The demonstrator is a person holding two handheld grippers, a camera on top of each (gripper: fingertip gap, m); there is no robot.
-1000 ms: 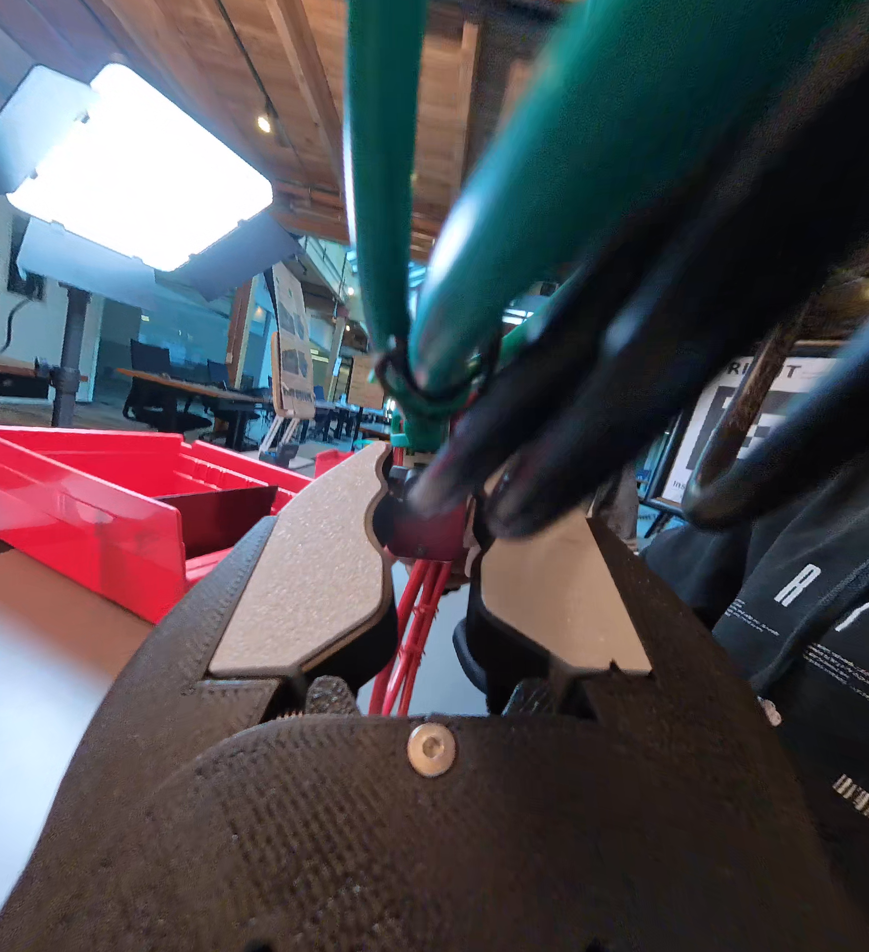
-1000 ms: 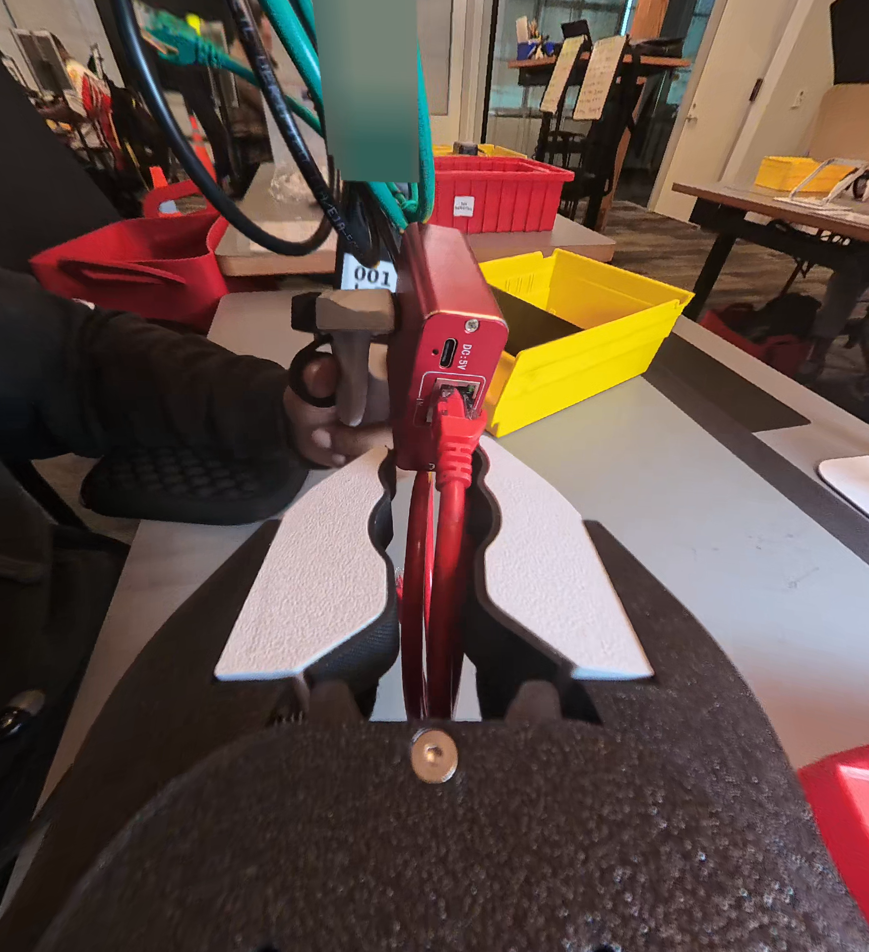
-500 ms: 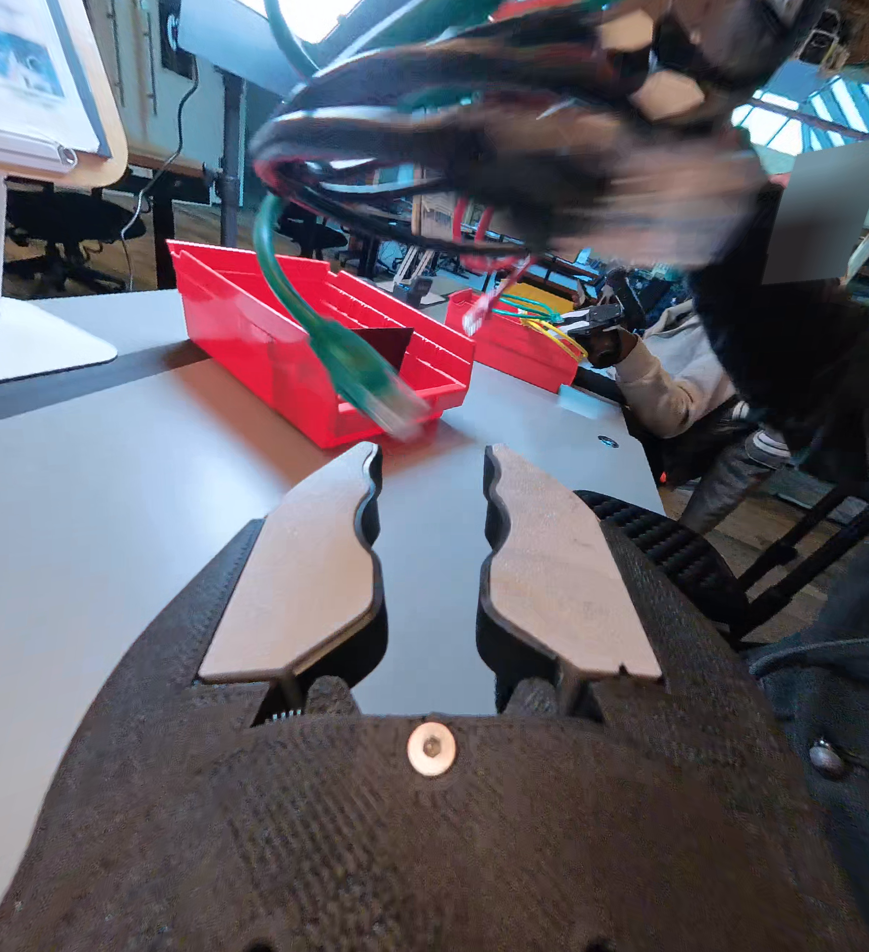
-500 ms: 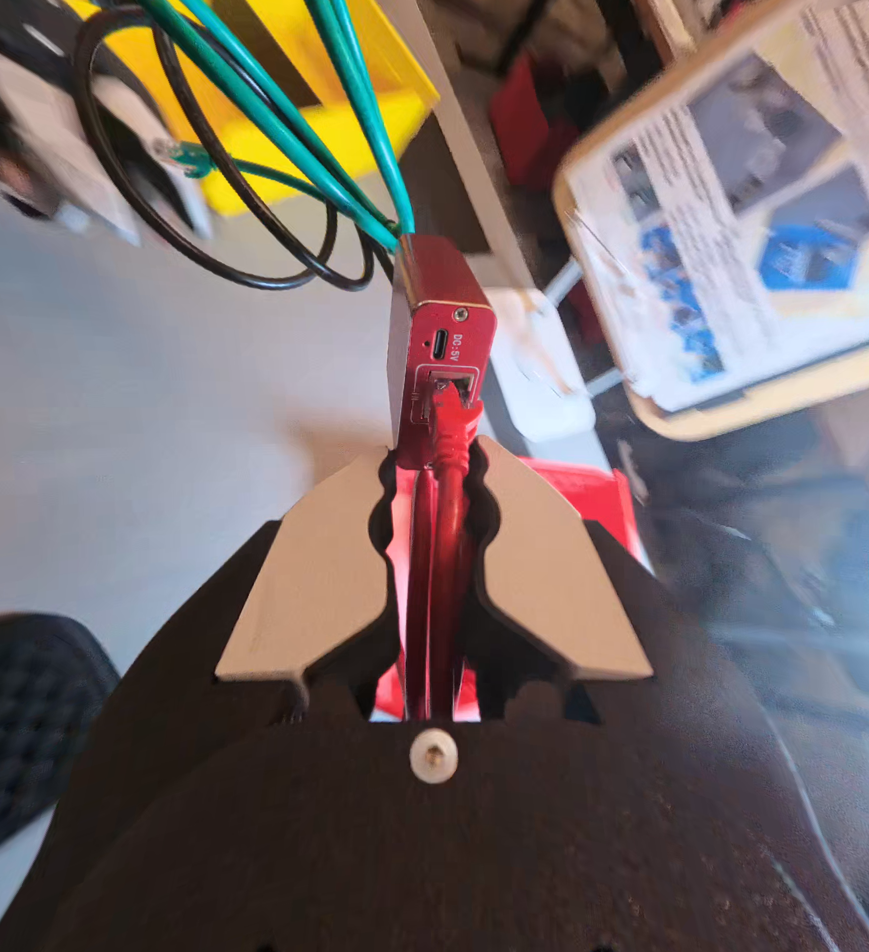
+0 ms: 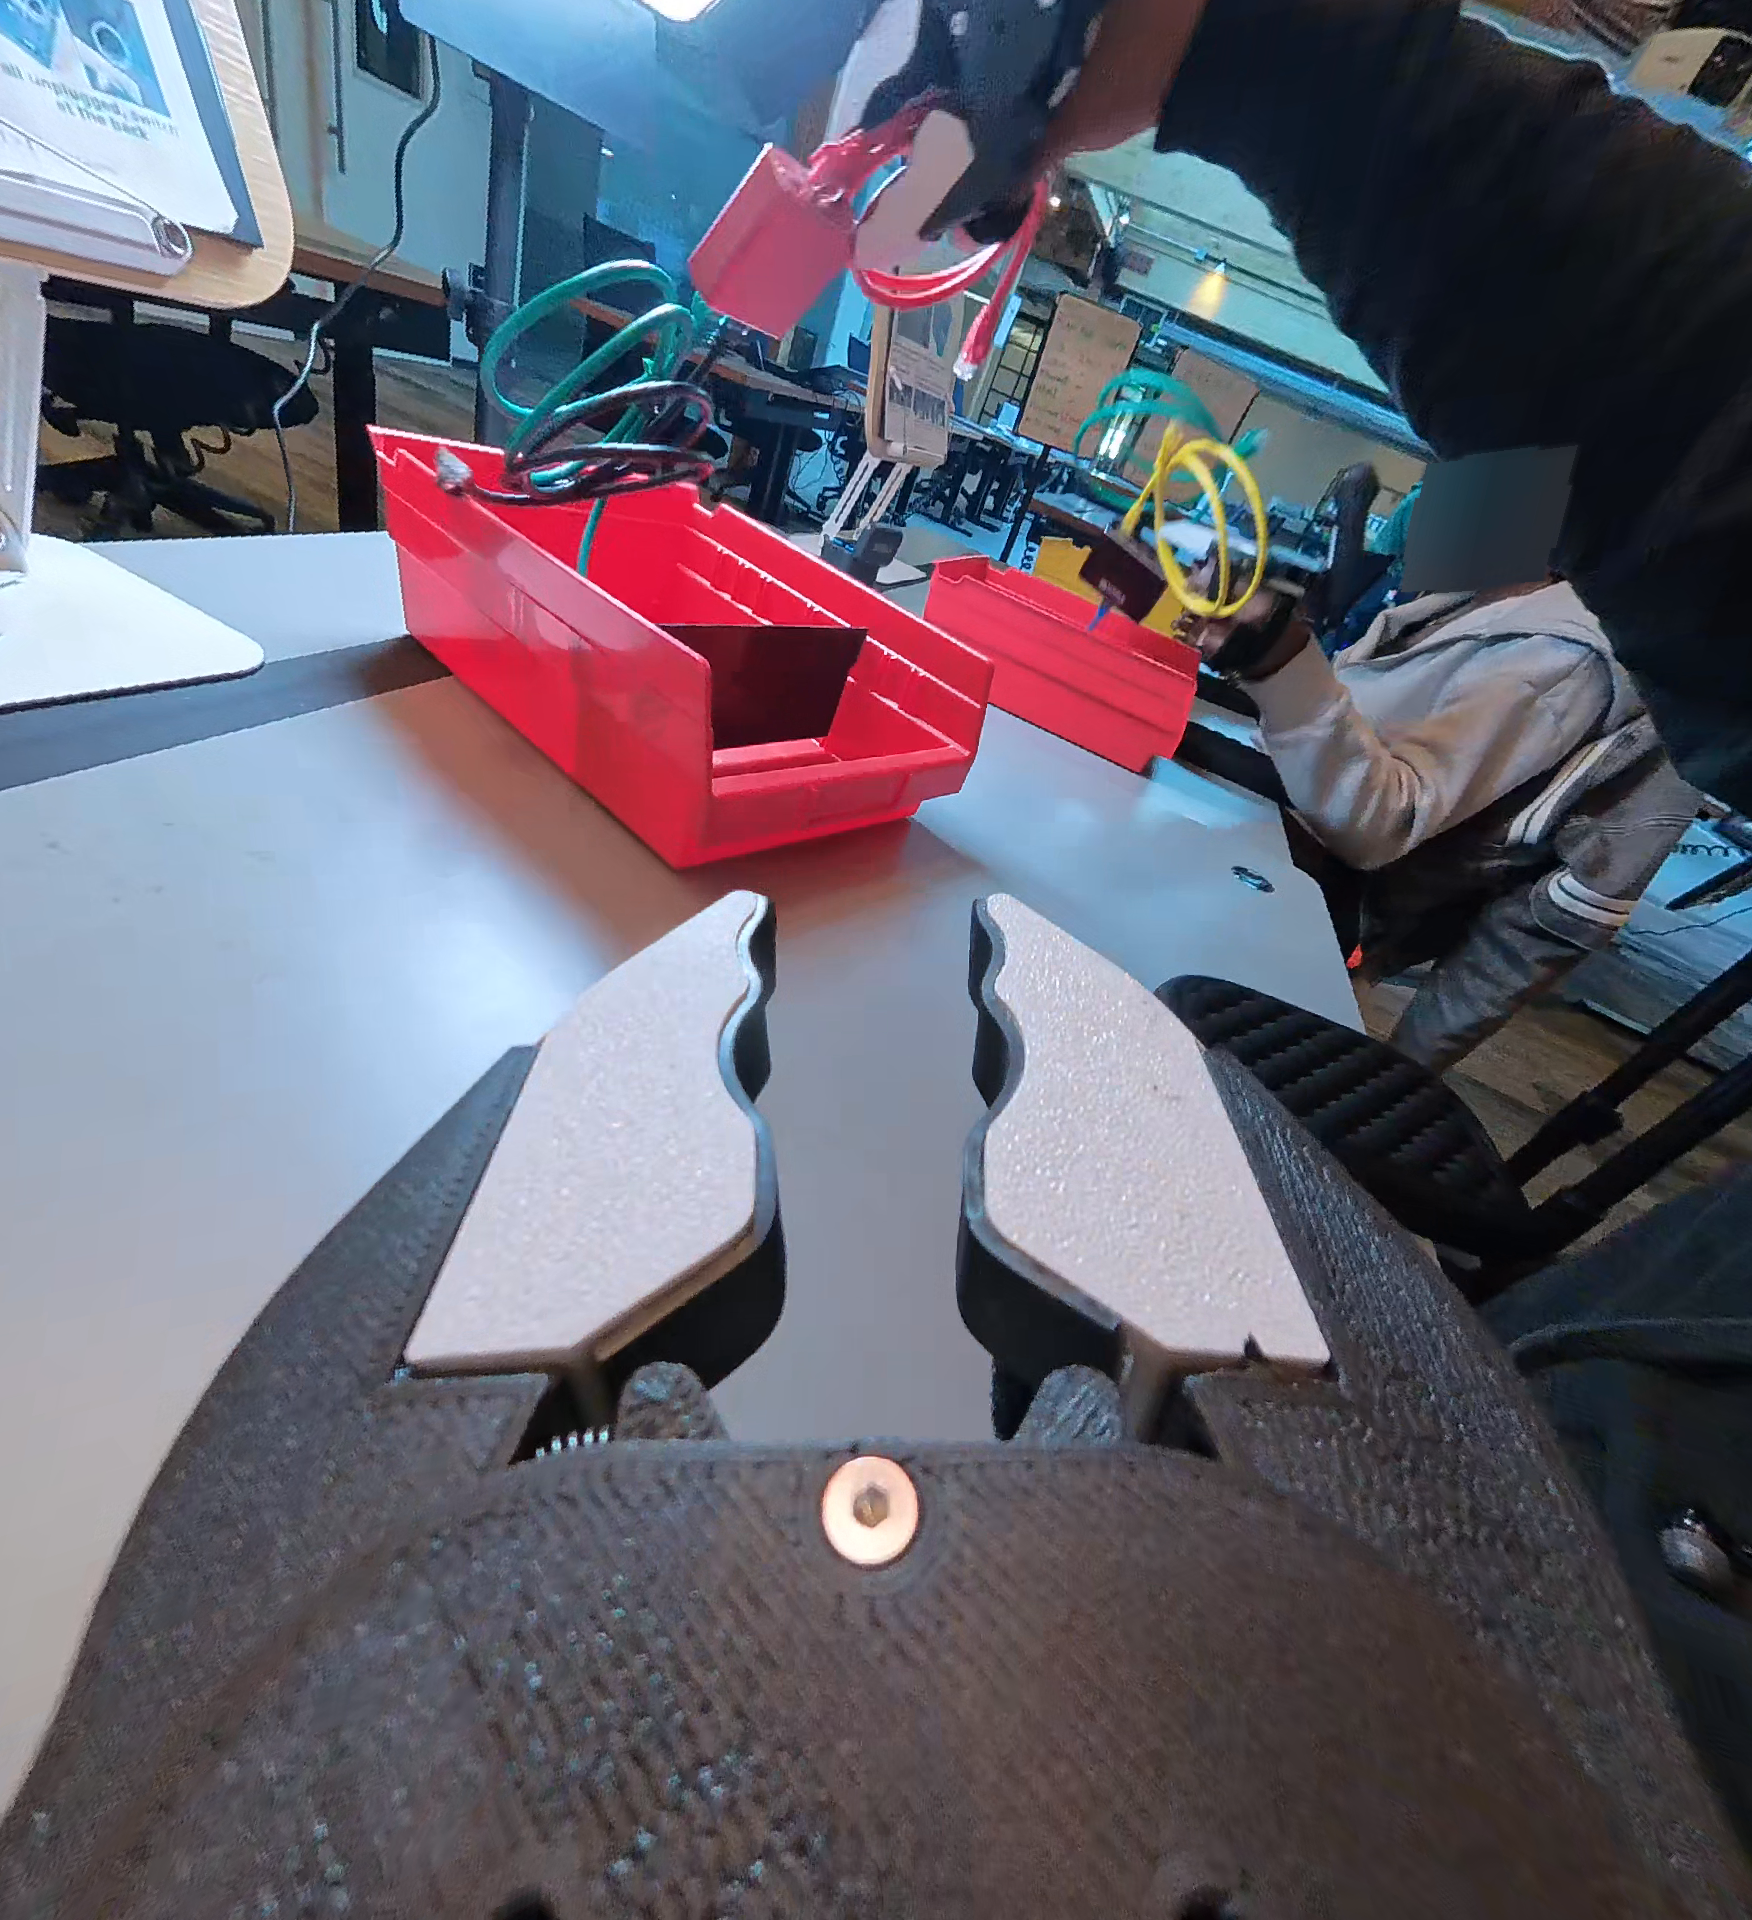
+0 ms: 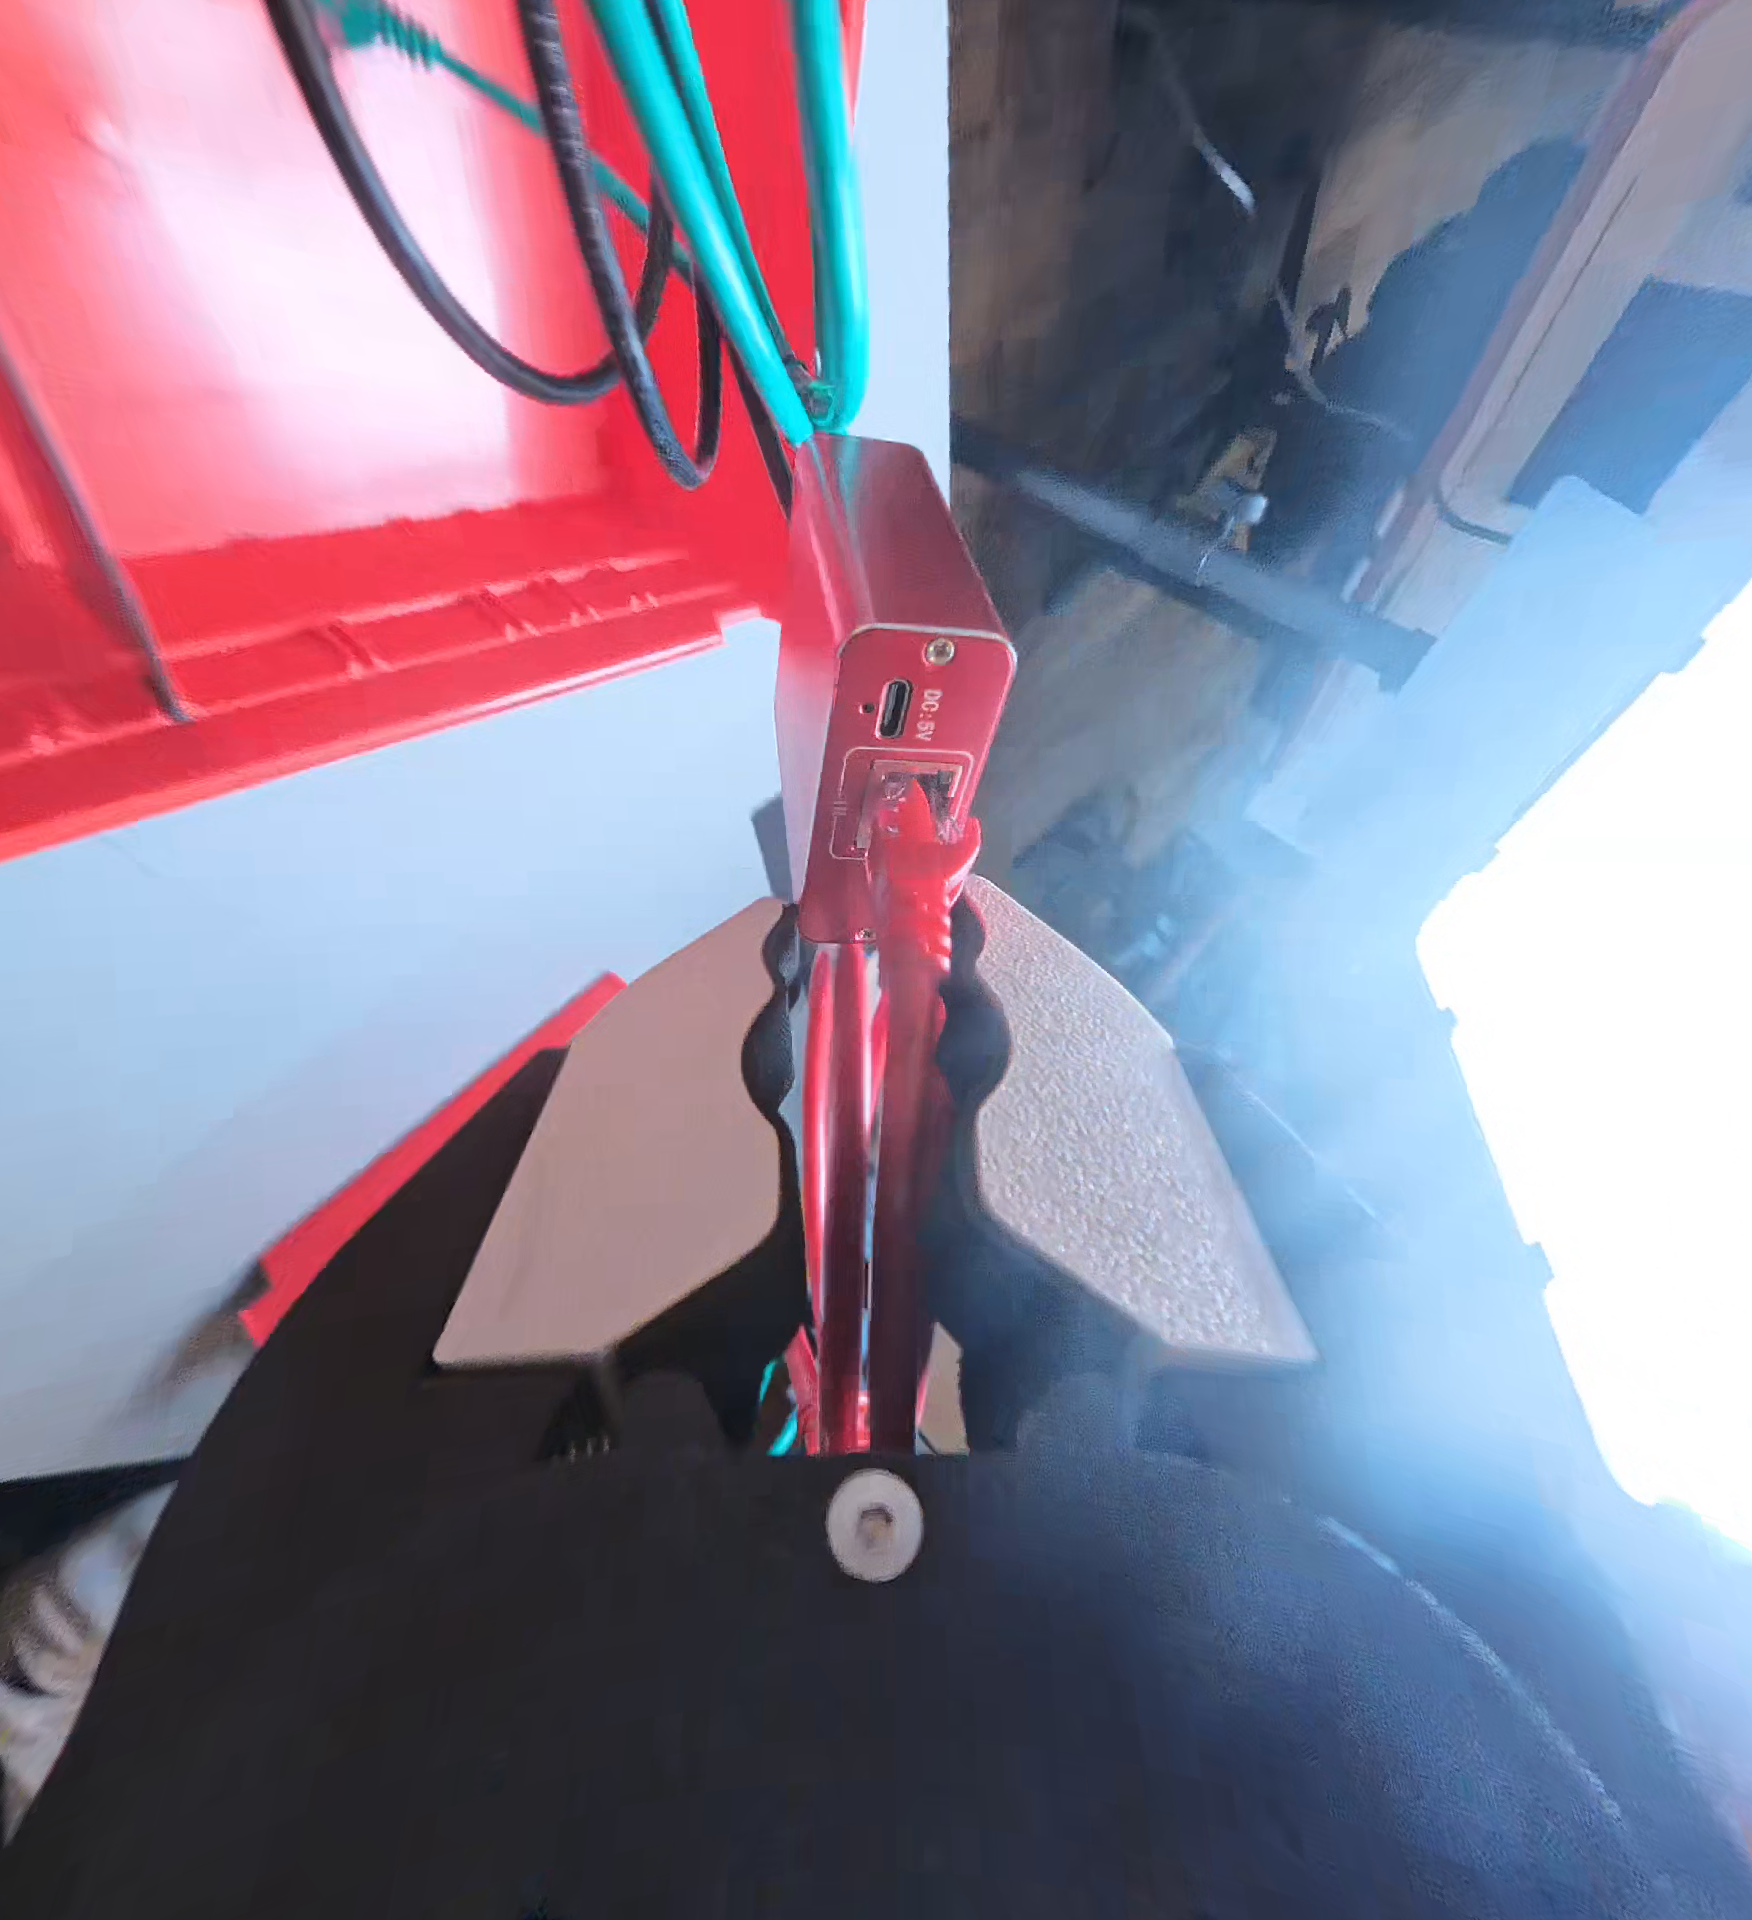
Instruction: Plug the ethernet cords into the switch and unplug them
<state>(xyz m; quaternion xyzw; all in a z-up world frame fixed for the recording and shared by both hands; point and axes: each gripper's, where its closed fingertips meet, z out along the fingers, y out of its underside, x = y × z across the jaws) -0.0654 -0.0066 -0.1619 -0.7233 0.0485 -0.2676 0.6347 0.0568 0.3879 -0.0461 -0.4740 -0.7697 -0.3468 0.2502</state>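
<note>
Counter (image 5: 176,987): flat grey top with a dark band across its far left part, extending ahead of and beneath the left tongs (image 5: 872,1049). Resting on it: one long red bin (image 5: 581,665) ahead of the tongs and slightly left, a second red bin (image 5: 1048,644) farther ahead to the right, and a white stand base (image 5: 72,644) at far left.

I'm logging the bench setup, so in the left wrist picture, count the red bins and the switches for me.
Red bins: 2, near bin, far bin
Switches: 2, red switch, dark switch
Total: 4
</note>
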